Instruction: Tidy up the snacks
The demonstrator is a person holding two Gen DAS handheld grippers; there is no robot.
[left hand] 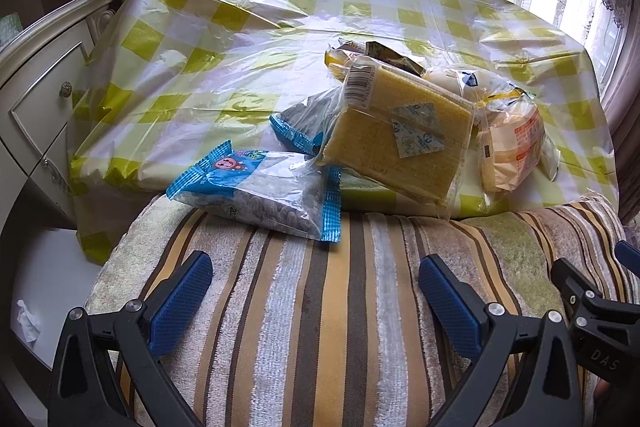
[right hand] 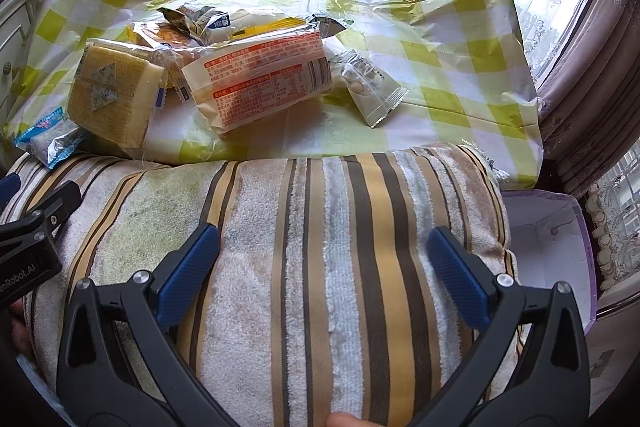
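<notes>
The snacks point(left hand: 400, 131) are heaped on the desk point(left hand: 248, 27), under its checked plastic cover; the rear packets are hidden by the front ones. Both the left tongs point(left hand: 316, 291) and right tongs point(right hand: 324, 267) are held released, empty, above a striped towel point(right hand: 320, 227).

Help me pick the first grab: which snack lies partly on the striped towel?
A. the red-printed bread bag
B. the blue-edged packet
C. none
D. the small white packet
B: the blue-edged packet overlaps the striped towel's far edge, nearest the open left tool; the others sit on the checked cloth.
</notes>
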